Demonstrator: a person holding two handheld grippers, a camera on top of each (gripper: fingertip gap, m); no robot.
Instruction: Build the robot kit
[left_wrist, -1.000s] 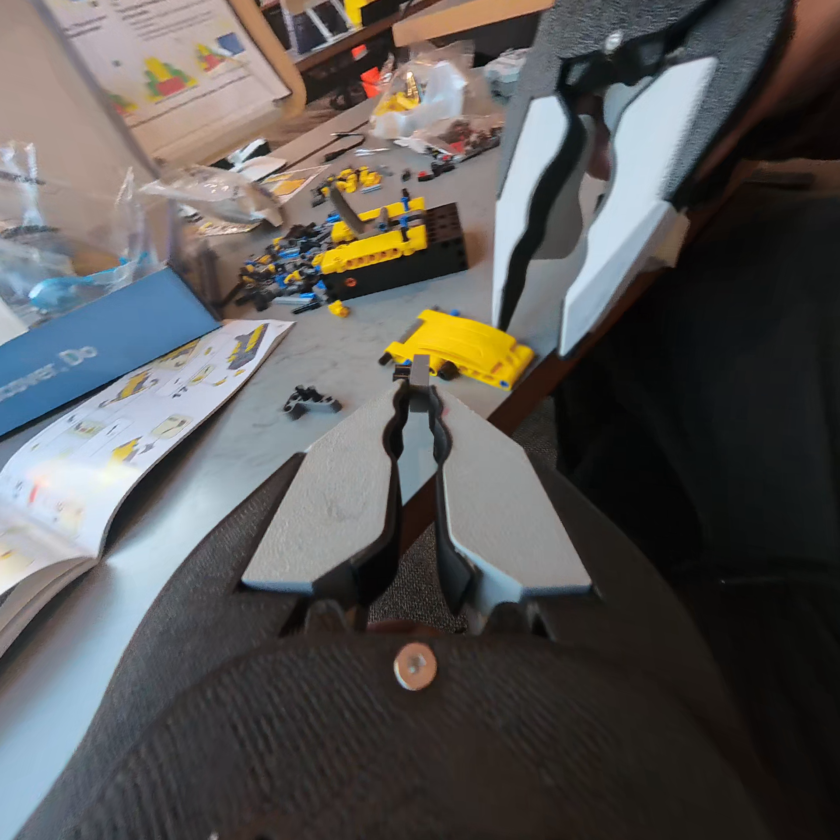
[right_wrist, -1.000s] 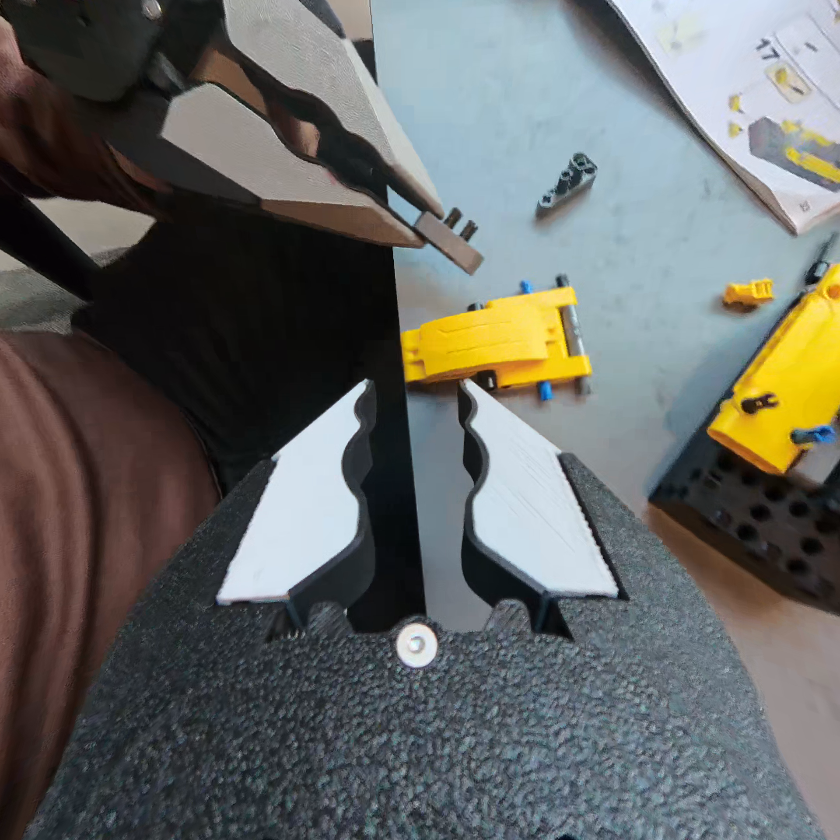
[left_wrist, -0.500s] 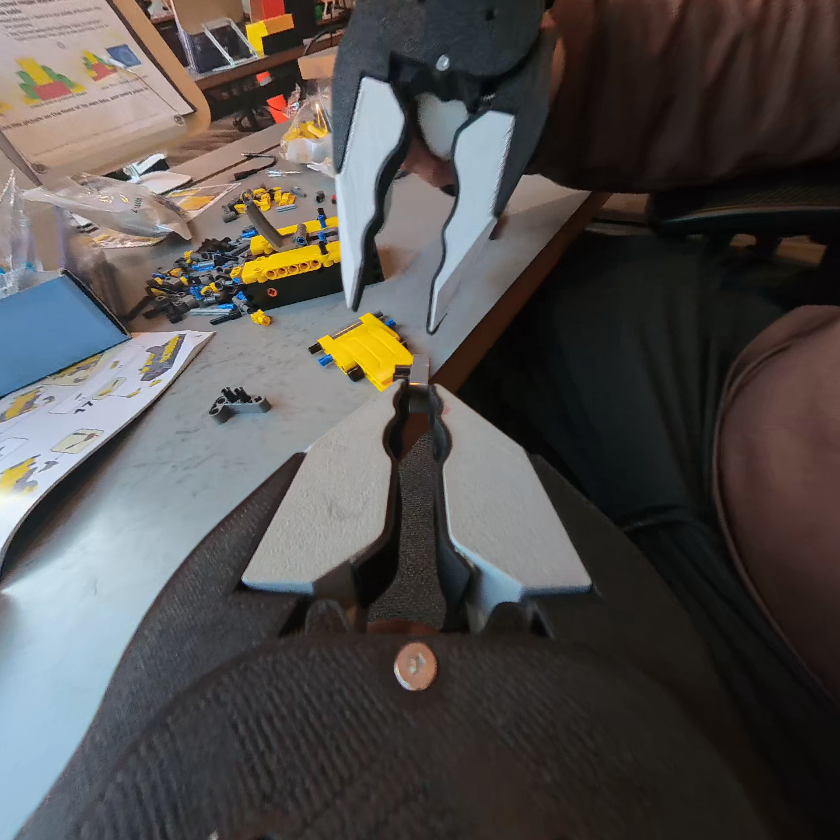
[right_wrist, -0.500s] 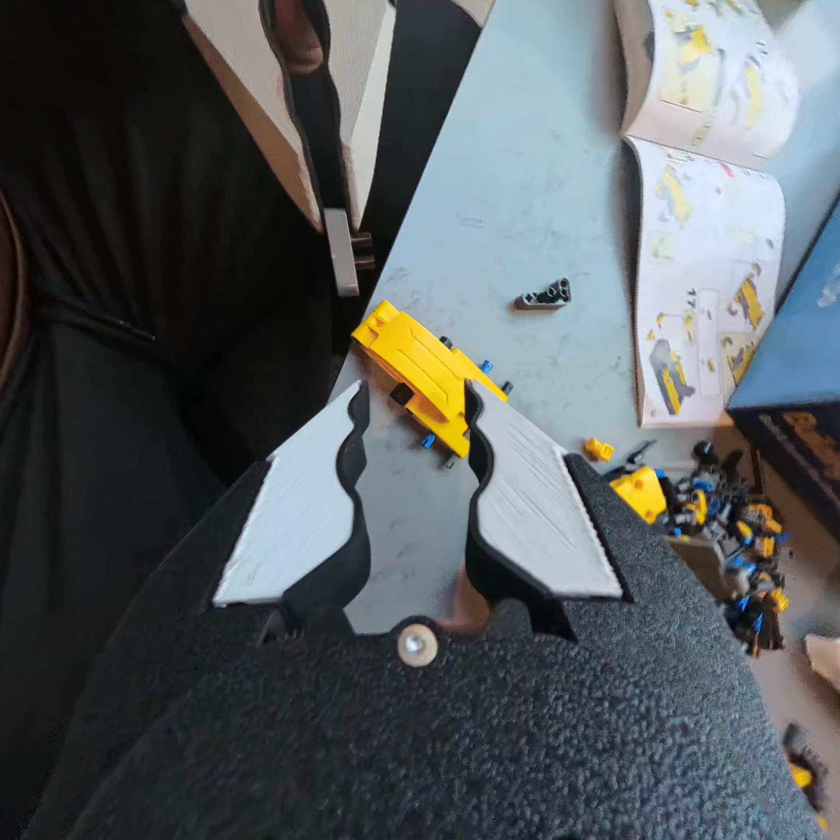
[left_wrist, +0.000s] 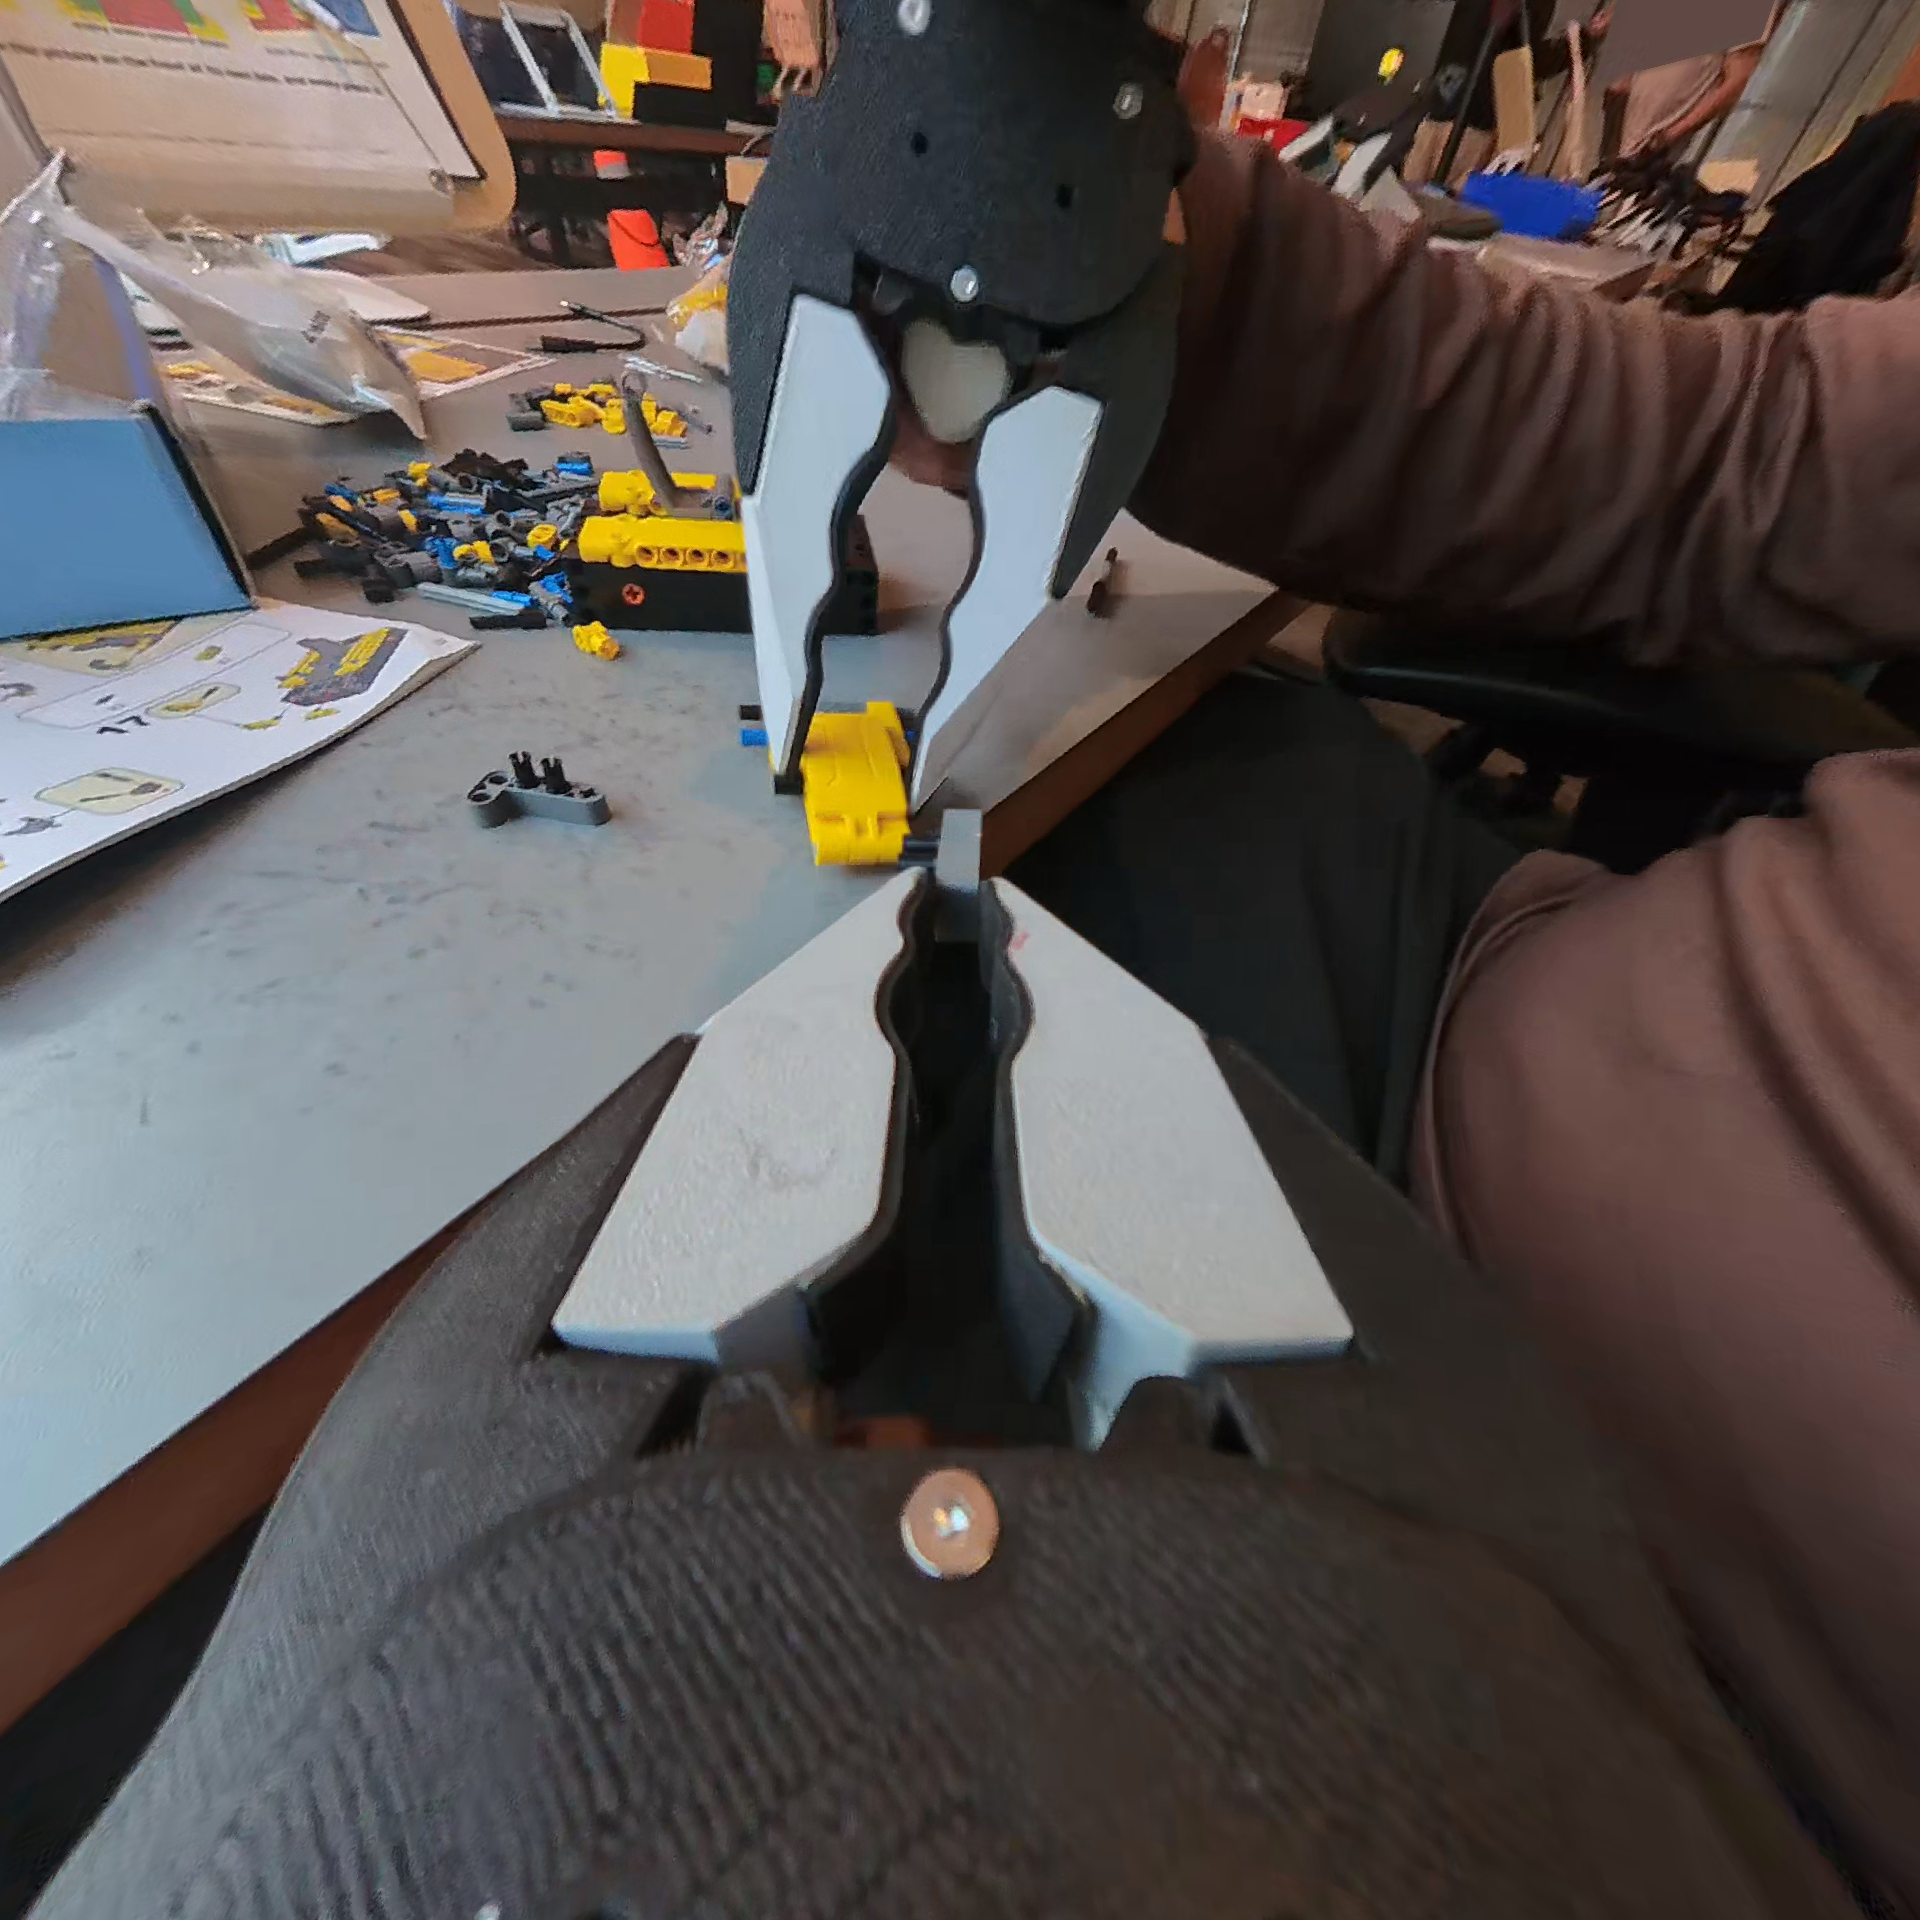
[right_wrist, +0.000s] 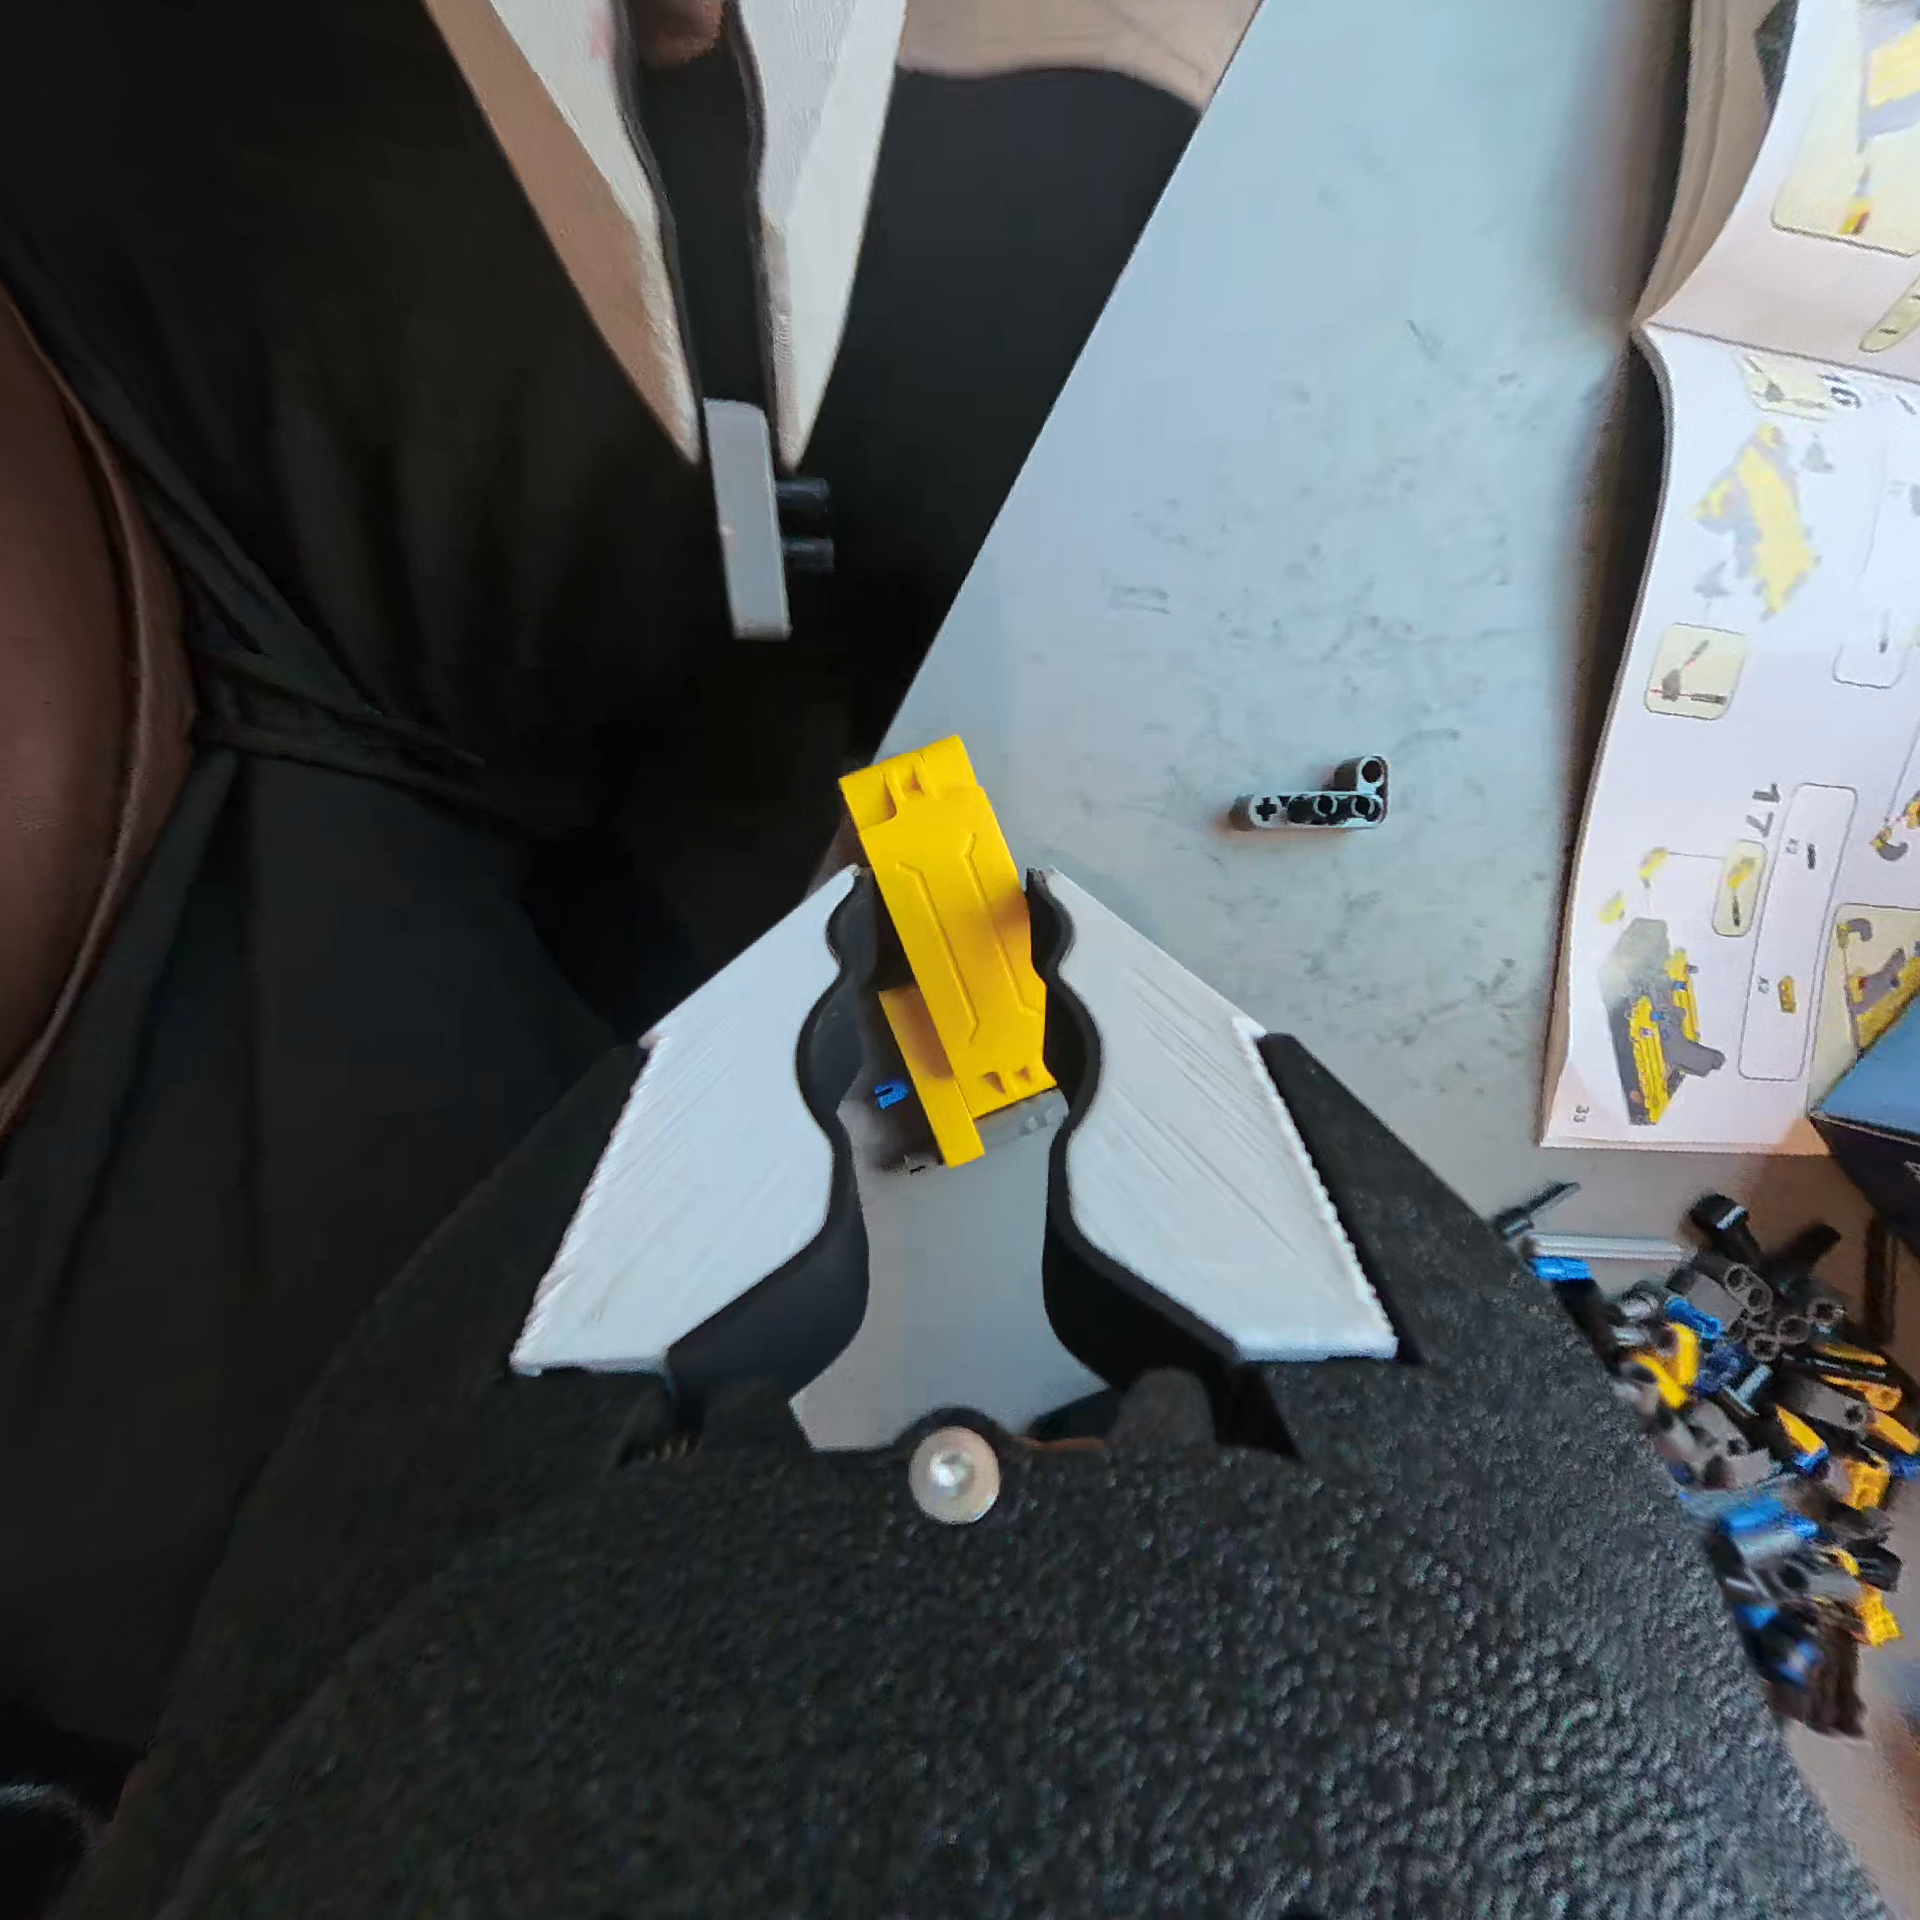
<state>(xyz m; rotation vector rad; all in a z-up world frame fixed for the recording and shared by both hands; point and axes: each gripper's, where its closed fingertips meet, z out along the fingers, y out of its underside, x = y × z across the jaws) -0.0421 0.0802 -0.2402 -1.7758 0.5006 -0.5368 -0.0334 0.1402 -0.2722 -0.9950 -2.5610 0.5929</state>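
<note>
My left gripper (left_wrist: 954, 883) is shut on a small grey beam (left_wrist: 958, 842) with two black pins, held just off the table's front edge. It also shows at the top of the right wrist view (right_wrist: 743, 457), with the beam (right_wrist: 750, 540) pointing down. My right gripper (right_wrist: 945, 878) reaches down over a yellow brick assembly (right_wrist: 961, 966) with blue pins, and both fingers press its sides. In the left wrist view the right gripper (left_wrist: 854, 787) straddles the assembly (left_wrist: 862, 821) at the table edge, right in front of the grey beam.
A dark grey angled beam (left_wrist: 540, 802) lies left of the assembly. An open instruction booklet (left_wrist: 208, 696) and a blue box (left_wrist: 94, 520) lie at the left. A black and yellow build (left_wrist: 665, 561) and a pile of loose parts (left_wrist: 447, 520) sit behind. The grey table's edge (left_wrist: 1101, 748) runs diagonally. My right fingertips sit around 7 cm from my left ones.
My right gripper has come down from above the table and closed around the yellow assembly. My left gripper, still holding the grey beam, has moved close to the assembly's near end.
</note>
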